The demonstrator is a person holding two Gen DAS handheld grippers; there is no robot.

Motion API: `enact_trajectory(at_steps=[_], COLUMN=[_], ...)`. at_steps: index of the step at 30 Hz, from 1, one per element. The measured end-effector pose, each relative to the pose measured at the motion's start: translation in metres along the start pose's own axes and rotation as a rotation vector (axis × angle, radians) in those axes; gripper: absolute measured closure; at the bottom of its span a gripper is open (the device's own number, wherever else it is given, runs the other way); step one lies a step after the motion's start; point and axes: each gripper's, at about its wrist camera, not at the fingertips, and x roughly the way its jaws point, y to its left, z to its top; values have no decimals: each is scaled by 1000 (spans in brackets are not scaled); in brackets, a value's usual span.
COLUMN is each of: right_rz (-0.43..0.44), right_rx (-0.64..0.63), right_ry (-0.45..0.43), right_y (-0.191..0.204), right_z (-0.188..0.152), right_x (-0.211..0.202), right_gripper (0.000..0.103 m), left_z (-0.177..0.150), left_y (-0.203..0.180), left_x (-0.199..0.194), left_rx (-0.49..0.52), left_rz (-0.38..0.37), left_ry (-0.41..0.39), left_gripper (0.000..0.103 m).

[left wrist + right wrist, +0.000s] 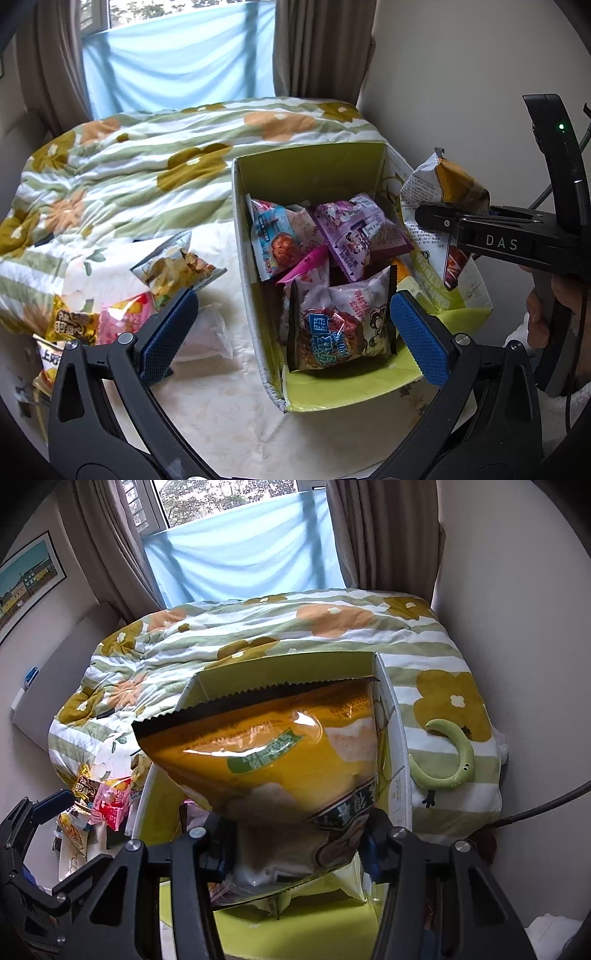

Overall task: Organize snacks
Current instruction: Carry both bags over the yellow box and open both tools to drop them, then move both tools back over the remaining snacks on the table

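Note:
A green cardboard box (pixel 306 173) stands open on the bed and holds several snack packets. Nearest is a pale packet with a blue label (pixel 340 325); a blue-pink one (pixel 277 236) and a purple one (pixel 358 236) lie behind it. My left gripper (pixel 295 336) hangs open above the near packet, its blue pads (pixel 170 332) spread wide and touching nothing. My right gripper (pixel 299 849) is shut on the bottom end of a yellow chip bag (pixel 280 760), which hangs over the box (pixel 393 746) at its right side. The left wrist view shows this bag (pixel 443 192) at the right wall.
Loose snack packets (pixel 177 266) lie in a heap (pixel 99 801) on the white sheet left of the box. A flowered quilt (pixel 129 166) covers the bed behind. A green crescent toy (pixel 454 760) lies right of the box. A wall stands close on the right.

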Motion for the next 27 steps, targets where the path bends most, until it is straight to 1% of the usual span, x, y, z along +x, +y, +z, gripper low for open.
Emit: enact_trajectory(at_steps=[1,3,4,5,7,9,12,16,21,27], right_rz=[1,6,6,3,-5,2,19,9,-22,-35], right_rx=[7,32,40,43,45,50,46,45,31,34], right_ry=[4,12,15,14,-3,-18,-26,-26,-70,-126], right_y=[-1,-4,-5,-6,-7,-8,-7,-7,-4,0], right_z=[1,2,2,2,-2,-9,-22,-32,-33,-33], right_x=[4,11,13,14,12,7,4,0,-20,-54], right_gripper=[53,47,35,17,2,1,1,1,1,1], left_z=[0,1,0,0,-1,-2,-4,-4,0,5], left_y=[1,3,4,4,4,3,2,1,-3,-7], left_x=[2,5,6,7,9,10,11,8,-4,-32], left_rx=[-4,-14,-15,-13,-2,4,5,19,26,32], left_rz=[2,1,1,4,13,21,14,20,33,63], left_ry=[3,12,16,22,29,34,37,31,10,-47], left_gripper=[0,0,0,0,0,0,0,0,0,0])
